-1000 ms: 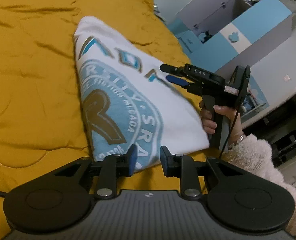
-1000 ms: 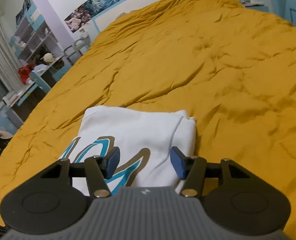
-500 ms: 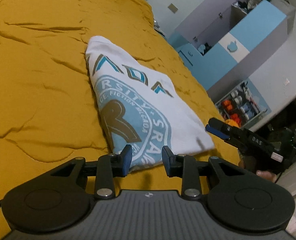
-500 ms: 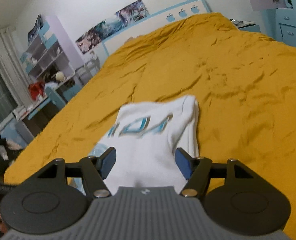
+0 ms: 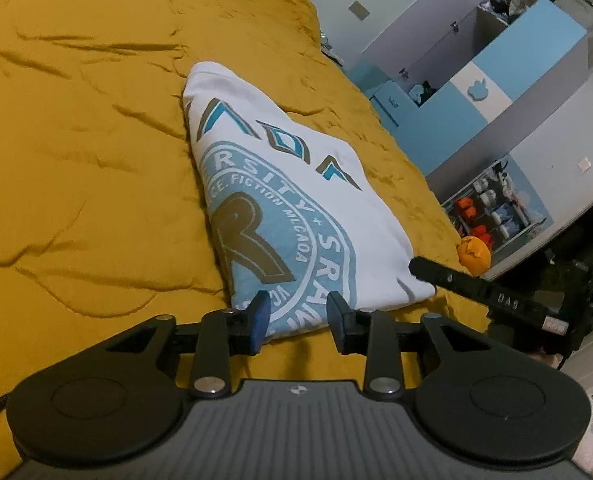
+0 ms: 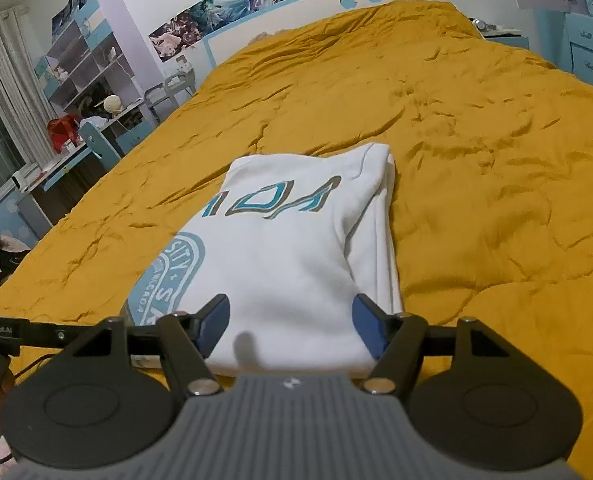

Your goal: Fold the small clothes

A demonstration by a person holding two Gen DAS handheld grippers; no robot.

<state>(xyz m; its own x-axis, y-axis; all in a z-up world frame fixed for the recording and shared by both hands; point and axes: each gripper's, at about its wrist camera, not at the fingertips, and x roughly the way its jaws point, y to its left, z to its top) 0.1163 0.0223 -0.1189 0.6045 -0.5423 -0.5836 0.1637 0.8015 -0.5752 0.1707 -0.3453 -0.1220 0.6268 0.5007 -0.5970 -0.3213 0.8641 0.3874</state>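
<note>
The left tongs (image 5: 296,316) stand apart and empty, poised just short of the near edge of the shirt (image 5: 280,200). The right tongs (image 6: 290,326) are likewise spread wide with nothing between them, positioned over the near edge of the shirt (image 6: 296,248). Both sit clear of the fabric, which suggests the fold is finished or being checked rather than gripped.

The shirt lies on the yellow bedspread (image 6: 476,140), near the bed's near edge. It is white, folded into a compact rectangle with layered edges stacked along its right side in the right view. A blue and tan round emblem and angular lettering face up. The surface looks smooth.
</note>
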